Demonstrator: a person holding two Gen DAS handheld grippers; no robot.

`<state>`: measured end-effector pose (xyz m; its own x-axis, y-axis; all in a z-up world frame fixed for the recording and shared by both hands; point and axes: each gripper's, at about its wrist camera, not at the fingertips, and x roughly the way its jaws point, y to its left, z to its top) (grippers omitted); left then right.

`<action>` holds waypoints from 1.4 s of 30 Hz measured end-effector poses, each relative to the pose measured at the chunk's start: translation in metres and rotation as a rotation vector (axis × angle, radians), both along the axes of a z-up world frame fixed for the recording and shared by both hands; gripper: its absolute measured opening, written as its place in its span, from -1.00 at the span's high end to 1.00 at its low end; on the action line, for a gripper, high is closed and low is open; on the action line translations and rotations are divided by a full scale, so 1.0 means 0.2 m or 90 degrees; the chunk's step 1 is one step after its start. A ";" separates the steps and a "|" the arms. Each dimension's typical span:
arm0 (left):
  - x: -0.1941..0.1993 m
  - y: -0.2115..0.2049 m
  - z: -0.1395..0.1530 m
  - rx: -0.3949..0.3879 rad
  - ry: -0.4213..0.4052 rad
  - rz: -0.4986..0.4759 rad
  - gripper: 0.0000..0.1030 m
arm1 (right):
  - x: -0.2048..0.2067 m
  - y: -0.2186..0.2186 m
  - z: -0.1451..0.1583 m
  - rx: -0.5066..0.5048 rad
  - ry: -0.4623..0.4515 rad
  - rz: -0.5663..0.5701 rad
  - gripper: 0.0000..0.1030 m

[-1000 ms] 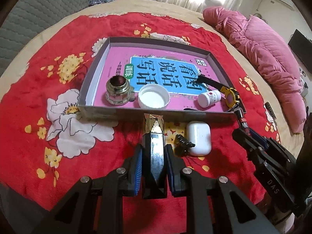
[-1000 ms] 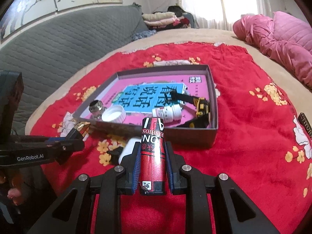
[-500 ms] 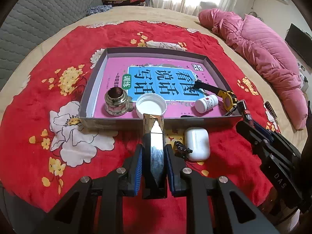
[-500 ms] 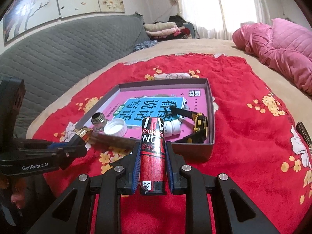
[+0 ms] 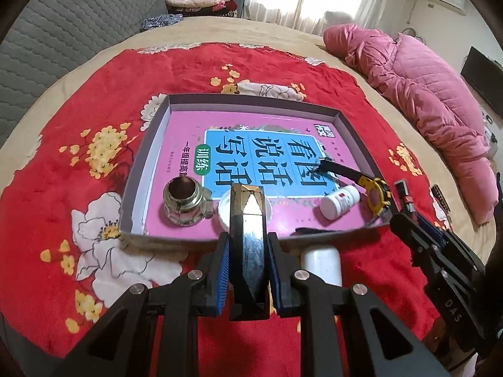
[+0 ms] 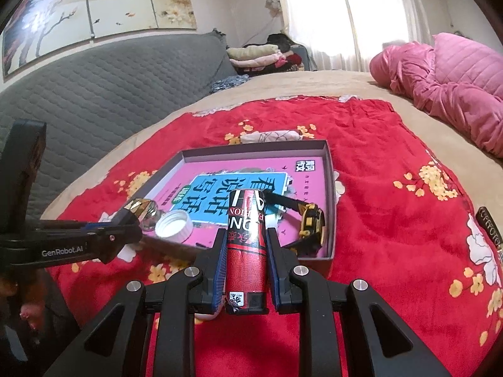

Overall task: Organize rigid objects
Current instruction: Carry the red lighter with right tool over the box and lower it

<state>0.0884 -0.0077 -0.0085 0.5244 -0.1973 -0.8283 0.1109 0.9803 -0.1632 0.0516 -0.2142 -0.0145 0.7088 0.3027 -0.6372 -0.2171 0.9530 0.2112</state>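
Observation:
My left gripper (image 5: 248, 245) is shut on a black faceted bar with a gold tip (image 5: 246, 220); the tip reaches over the near wall of the grey shallow box (image 5: 251, 100), above a white cap (image 5: 223, 209). The box holds a pink book (image 5: 283, 132), a glass jar (image 5: 184, 201), a white pill bottle (image 5: 341, 201) and a yellow tape measure (image 5: 377, 191). My right gripper (image 6: 246, 238) is shut on a red printed cylinder (image 6: 246, 251), held before the box's near right corner (image 6: 330, 251). A white earbud case (image 5: 320, 264) lies outside the near wall.
Everything rests on a red flowered blanket (image 5: 78, 188) on a bed. A pink quilt (image 5: 424, 94) is bunched at the right, and a grey padded headboard (image 6: 94, 78) runs along the left. A dark strap-like item (image 6: 489, 226) lies on the blanket at the right.
My left gripper has moved forward with the black bar, so its gold tip now overlaps the box's near wall and the white cap. The right gripper has hardly shifted.

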 end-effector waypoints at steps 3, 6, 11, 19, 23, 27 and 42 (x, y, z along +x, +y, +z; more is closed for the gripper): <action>0.04 0.00 -0.02 -0.003 0.007 0.005 0.57 | 0.03 -0.01 -0.01 0.003 0.000 -0.001 0.55; 0.08 -0.01 -0.04 -0.006 0.007 0.005 0.57 | 0.05 0.00 -0.02 0.003 -0.002 0.001 0.55; 0.13 -0.02 -0.07 -0.012 0.018 0.006 0.57 | 0.08 0.00 -0.02 -0.001 -0.005 0.006 0.55; 0.20 -0.02 -0.09 -0.016 0.022 0.014 0.57 | 0.14 0.01 -0.05 -0.017 -0.004 0.005 0.55; 0.22 -0.02 -0.11 -0.016 0.025 0.015 0.57 | 0.17 0.01 -0.07 -0.027 -0.001 0.003 0.55; 0.24 -0.03 -0.12 -0.023 0.027 0.011 0.57 | 0.20 0.02 -0.10 -0.036 0.003 0.006 0.55; 0.30 -0.03 -0.16 -0.032 0.031 0.014 0.57 | 0.31 0.04 -0.20 -0.047 0.028 0.015 0.55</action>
<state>0.1478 -0.0146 -0.0406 0.4887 -0.2282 -0.8421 0.0804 0.9729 -0.2170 0.1127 -0.2054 -0.0555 0.6723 0.2700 -0.6893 -0.2318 0.9611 0.1503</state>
